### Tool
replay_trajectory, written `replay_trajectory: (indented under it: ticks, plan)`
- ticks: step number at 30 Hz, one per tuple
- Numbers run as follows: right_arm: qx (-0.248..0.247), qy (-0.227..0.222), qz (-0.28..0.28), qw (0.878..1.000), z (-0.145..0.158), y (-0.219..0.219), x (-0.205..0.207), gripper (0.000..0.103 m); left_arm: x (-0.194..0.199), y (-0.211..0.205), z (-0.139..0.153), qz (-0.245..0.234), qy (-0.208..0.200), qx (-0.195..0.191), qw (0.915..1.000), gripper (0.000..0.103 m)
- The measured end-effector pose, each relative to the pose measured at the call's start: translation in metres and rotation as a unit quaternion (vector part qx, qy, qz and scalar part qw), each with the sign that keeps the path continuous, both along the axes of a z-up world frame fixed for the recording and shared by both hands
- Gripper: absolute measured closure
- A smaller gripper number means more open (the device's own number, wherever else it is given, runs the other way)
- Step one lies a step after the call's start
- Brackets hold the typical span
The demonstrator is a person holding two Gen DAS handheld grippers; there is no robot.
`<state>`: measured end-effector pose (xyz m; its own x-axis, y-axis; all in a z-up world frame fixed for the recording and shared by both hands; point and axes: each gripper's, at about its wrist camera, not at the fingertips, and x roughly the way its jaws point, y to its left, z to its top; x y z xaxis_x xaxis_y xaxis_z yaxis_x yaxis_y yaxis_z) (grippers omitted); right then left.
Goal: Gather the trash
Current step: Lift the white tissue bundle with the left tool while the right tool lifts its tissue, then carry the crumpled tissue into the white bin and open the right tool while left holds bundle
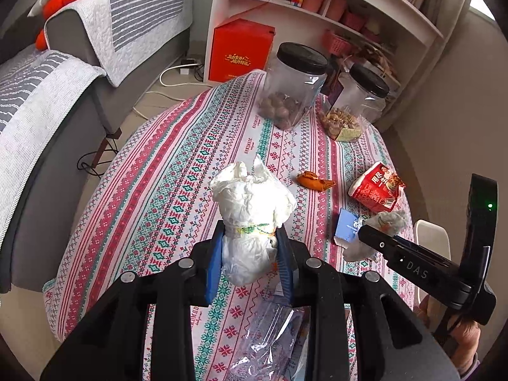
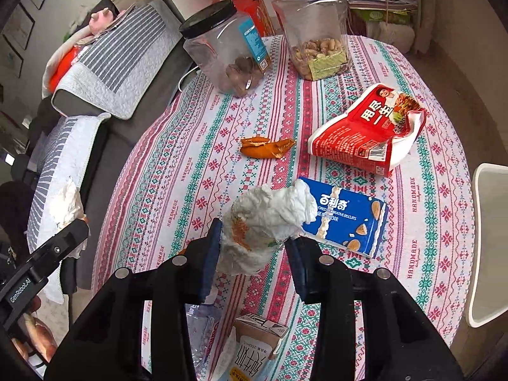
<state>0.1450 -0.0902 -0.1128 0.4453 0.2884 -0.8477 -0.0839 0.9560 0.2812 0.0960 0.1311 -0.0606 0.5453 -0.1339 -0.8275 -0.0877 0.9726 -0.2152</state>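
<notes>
I have each gripper, left (image 1: 249, 247) and right (image 2: 254, 241), clamped on its own crumpled tissue wad (image 1: 254, 203) (image 2: 270, 216) above the tablecloth (image 1: 177, 165).

A home living room: a grey sofa (image 1: 95, 73) with striped throws, a white bookshelf (image 1: 317, 16), a cloth-covered bench (image 1: 190, 146).

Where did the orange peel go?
The orange peel lies on the tablecloth mid-table in the right wrist view, left of the red snack bag and beyond the blue biscuit box.
</notes>
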Motion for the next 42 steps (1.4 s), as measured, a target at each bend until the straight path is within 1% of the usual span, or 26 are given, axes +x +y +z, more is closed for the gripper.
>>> replay_trajectory:
  ticks: [8, 17, 24, 33, 42]
  plan:
    - [-0.004, -0.024, -0.022, 0.999, 0.017, -0.03, -0.011, 0.066, 0.0, -0.018, 0.005, -0.013, -0.012, -0.001, 0.9998, 0.073]
    - [-0.01, -0.048, -0.054, 0.997, 0.035, -0.071, -0.021, 0.066, 0.002, -0.049, 0.006, -0.035, -0.021, -0.002, 0.9991, 0.073]
    - [-0.025, -0.068, -0.084, 0.994, 0.049, -0.106, -0.028, 0.065, 0.005, -0.074, 0.007, -0.054, -0.028, -0.006, 0.9981, 0.073]
    - [-0.071, -0.097, -0.138, 0.983, 0.065, -0.166, -0.042, 0.065, 0.007, -0.108, 0.005, -0.076, -0.032, -0.013, 0.9965, 0.073]
    - [-0.108, -0.107, -0.191, 0.97, 0.071, -0.222, -0.06, 0.065, 0.011, -0.149, 0.004, -0.106, -0.034, -0.02, 0.9936, 0.073]
